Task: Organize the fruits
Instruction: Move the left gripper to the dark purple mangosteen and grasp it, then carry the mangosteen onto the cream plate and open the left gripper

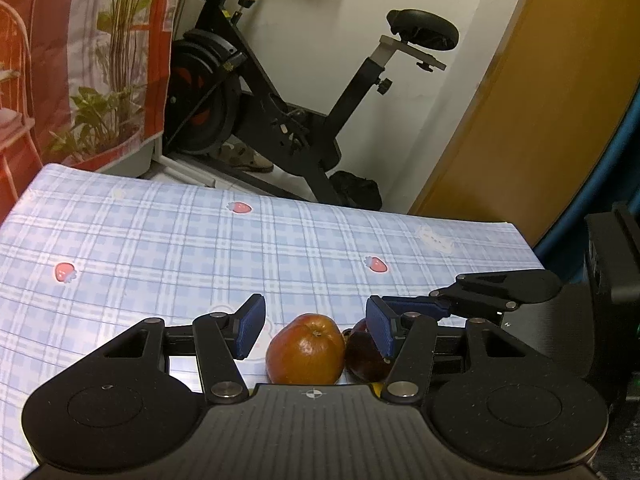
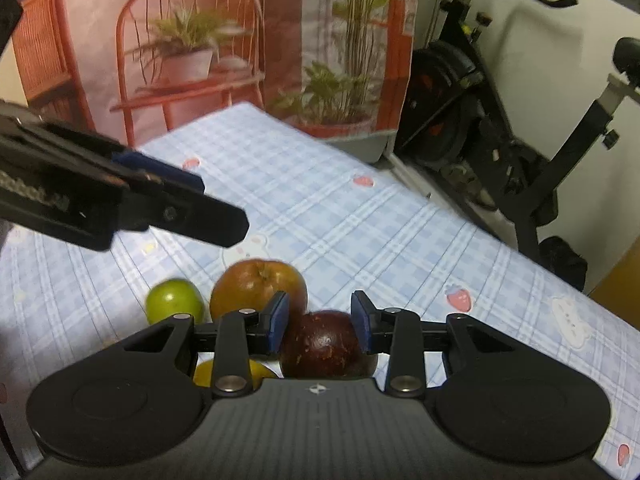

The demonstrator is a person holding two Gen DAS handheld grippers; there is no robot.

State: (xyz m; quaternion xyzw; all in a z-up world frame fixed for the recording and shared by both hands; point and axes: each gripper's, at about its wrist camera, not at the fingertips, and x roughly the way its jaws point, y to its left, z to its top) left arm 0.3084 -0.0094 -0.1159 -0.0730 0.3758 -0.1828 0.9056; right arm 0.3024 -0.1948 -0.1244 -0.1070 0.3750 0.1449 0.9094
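A brown-orange fruit [image 1: 306,350] lies on the blue plaid tablecloth [image 1: 200,248] between the blue pads of my left gripper [image 1: 315,332], which is open; neither pad presses on it. Touching the fruit's right side is a dark purple fruit [image 2: 328,344], and my right gripper [image 2: 320,322] is shut on it, one pad on each side. In the right wrist view the brown-orange fruit [image 2: 258,288] sits just behind, a green fruit [image 2: 174,300] is to its left, and a yellow fruit [image 2: 206,372] is half hidden under my finger. My left gripper [image 2: 216,204] hangs above them.
An exercise bike [image 1: 280,112] stands on the floor past the table's far edge, next to a backdrop printed with plants and a chair [image 2: 192,52]. An orange wall [image 1: 520,120] rises at the right. A black box [image 1: 612,256] sits at the table's right end.
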